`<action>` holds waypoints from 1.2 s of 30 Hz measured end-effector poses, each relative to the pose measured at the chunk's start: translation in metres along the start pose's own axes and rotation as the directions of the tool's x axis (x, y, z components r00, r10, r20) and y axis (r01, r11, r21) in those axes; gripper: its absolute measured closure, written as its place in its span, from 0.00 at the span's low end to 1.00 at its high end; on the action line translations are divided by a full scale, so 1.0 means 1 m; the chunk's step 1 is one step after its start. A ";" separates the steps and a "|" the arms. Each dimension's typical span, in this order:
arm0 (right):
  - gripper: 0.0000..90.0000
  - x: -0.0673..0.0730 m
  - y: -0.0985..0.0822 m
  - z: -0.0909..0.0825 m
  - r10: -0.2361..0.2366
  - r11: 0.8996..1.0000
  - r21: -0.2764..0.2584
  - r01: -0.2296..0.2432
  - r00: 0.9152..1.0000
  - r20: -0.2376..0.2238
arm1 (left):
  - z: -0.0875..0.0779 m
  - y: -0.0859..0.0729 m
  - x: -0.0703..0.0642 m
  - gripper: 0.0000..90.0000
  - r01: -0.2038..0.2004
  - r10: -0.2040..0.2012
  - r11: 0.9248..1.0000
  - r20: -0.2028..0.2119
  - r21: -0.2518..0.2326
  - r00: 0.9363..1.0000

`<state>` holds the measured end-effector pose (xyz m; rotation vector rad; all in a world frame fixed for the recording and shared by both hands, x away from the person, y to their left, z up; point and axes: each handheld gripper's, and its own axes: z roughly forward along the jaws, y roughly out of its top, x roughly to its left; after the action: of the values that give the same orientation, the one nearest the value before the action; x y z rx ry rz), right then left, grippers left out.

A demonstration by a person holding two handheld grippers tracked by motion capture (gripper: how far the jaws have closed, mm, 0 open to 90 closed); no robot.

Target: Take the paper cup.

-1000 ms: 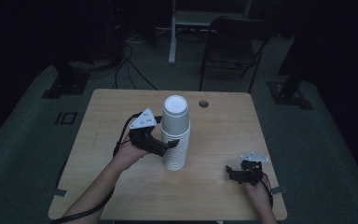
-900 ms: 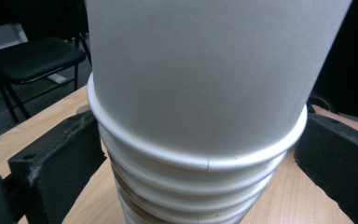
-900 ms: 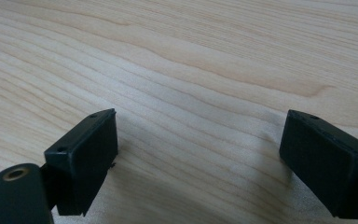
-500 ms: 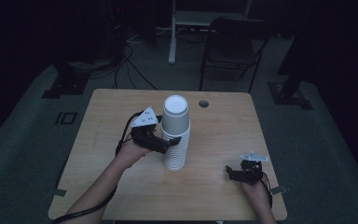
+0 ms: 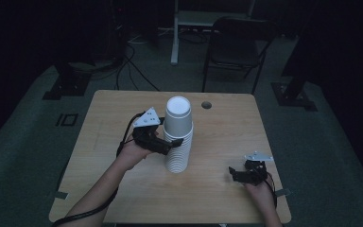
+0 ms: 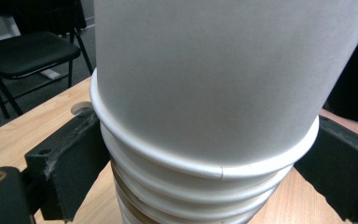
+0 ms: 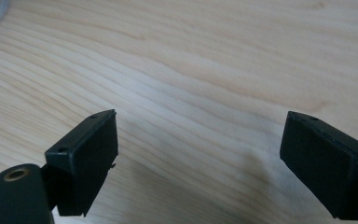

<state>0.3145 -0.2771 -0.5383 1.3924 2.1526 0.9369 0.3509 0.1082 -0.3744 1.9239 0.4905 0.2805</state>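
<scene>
Left gripper point(image 5: 174, 142) has crept closer, jaws now either side of the cup stack point(image 5: 178, 135) mid-table, seemingly touching just under the top rim; right gripper point(image 5: 237, 173) apart, idle; lift likely next.

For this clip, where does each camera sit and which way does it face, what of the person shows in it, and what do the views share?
High view: above the person's side, looking forward and down on the wooden table; both forearms enter from the bottom, left gripper at the cup stack, right gripper low over the table.
Left gripper view: rides the left gripper, facing the cup stack between its jaws, just under the top cup's rim.
Right gripper view: rides the right gripper, angled down at the tabletop; jaws apart.
Shared: the high and left gripper views both show the stack.
</scene>
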 end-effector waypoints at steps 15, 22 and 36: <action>0.13 0.028 0.052 -0.030 -0.090 0.986 -0.146 0.078 0.993 -0.078 | -0.001 0.001 0.000 0.08 -0.013 0.013 1.000 -0.003 0.018 1.000; 0.13 0.038 0.084 -0.058 -0.134 0.964 -0.244 0.105 0.985 -0.105 | -0.001 0.001 -0.001 0.08 -0.016 0.016 1.000 -0.006 0.020 1.000; 0.13 0.062 0.135 -0.095 -0.217 0.912 -0.388 0.130 0.957 -0.190 | -0.001 0.002 -0.002 0.08 -0.026 0.026 0.999 -0.016 0.035 1.000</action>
<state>0.3123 -0.2132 -0.3734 0.9292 2.0705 1.4050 0.3488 0.1070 -0.3724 1.9647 0.4848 0.3069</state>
